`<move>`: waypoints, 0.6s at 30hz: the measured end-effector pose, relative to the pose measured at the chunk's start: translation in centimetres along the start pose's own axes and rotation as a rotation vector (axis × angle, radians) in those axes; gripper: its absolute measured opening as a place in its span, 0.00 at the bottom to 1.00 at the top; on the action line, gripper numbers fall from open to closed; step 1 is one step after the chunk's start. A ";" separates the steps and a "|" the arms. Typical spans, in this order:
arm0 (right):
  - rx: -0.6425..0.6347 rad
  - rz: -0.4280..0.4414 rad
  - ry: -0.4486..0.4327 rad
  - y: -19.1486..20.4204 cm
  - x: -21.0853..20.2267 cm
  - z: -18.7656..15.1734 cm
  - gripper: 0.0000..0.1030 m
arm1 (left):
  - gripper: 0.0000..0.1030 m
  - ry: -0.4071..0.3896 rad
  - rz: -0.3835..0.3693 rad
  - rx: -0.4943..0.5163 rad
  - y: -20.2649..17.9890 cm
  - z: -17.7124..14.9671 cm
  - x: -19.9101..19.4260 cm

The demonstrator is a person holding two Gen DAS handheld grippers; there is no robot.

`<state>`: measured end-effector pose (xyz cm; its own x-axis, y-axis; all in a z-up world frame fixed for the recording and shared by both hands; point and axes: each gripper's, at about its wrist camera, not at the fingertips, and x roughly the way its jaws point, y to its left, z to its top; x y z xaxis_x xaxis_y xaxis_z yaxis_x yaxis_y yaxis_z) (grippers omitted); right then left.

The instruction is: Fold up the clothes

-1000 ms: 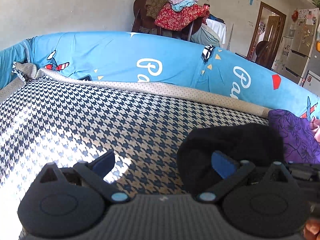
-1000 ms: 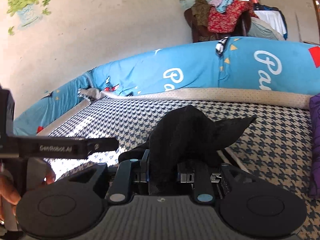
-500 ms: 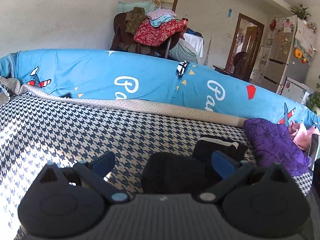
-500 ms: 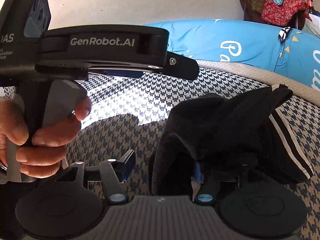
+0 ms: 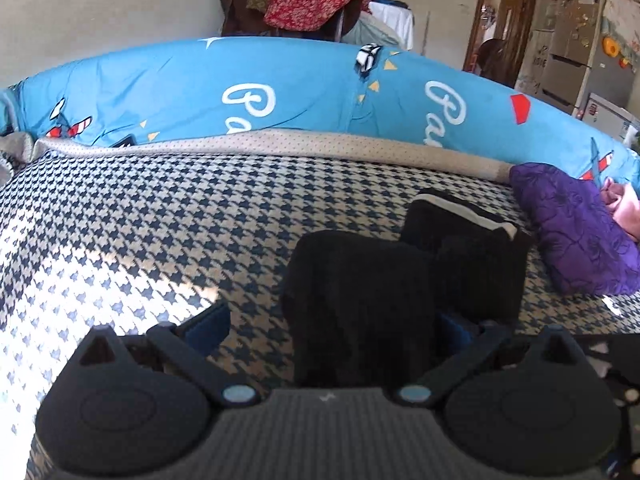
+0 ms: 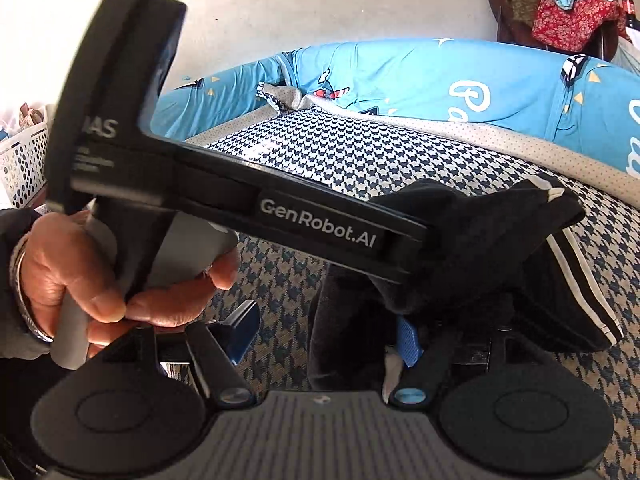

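- Through my left wrist camera I see my left gripper (image 5: 332,330) with its jaws standing wide apart. The black garment (image 5: 400,280) lies bunched between them on the houndstooth bed cover (image 5: 140,232). The left finger (image 5: 208,326) is clear of the cloth. The right finger is mostly buried behind the fabric, so I cannot tell if it touches.
- Through my right wrist camera I see my right gripper (image 6: 324,336) with its jaws opening. The same black garment (image 6: 460,248), with white stripes along one edge, sits between them. The left blue pad (image 6: 242,330) stands free of the cloth. The right pad (image 6: 408,340) is half covered by it.
- The body of the left-hand tool (image 6: 280,208) crosses the right camera's view and hides much of the garment and the bed behind it. A hand (image 6: 100,276) grips its grey handle, cut off at the frame's left edge.
- Readable writing: "GenRobot.AI" in white on that tool's body. Above it, letters ending in "AS" and small lines beneath are too blurred to read.
- The blue padded bumper (image 5: 300,96) behind the bed carries white script starting "Pa", its remainder hidden by the cover's edge.
- A purple cushion (image 5: 576,232) lies just right of the garment, partly cut off.
- A white perforated basket (image 6: 24,160) is cut off at the left edge.
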<state>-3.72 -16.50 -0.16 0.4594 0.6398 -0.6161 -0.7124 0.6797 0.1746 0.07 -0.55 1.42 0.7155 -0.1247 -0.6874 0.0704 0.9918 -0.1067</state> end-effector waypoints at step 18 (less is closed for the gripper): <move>0.160 -0.116 -0.025 -2.9 -2.0 0.3 0.74 | 1.00 0.035 0.131 -0.102 3.3 0.3 0.8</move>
<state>-2.41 -19.63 0.81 0.5482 0.5613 -0.6200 -0.5613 0.7965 0.2247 1.02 2.64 0.74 0.6892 0.0025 -0.7246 -0.0941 0.9918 -0.0861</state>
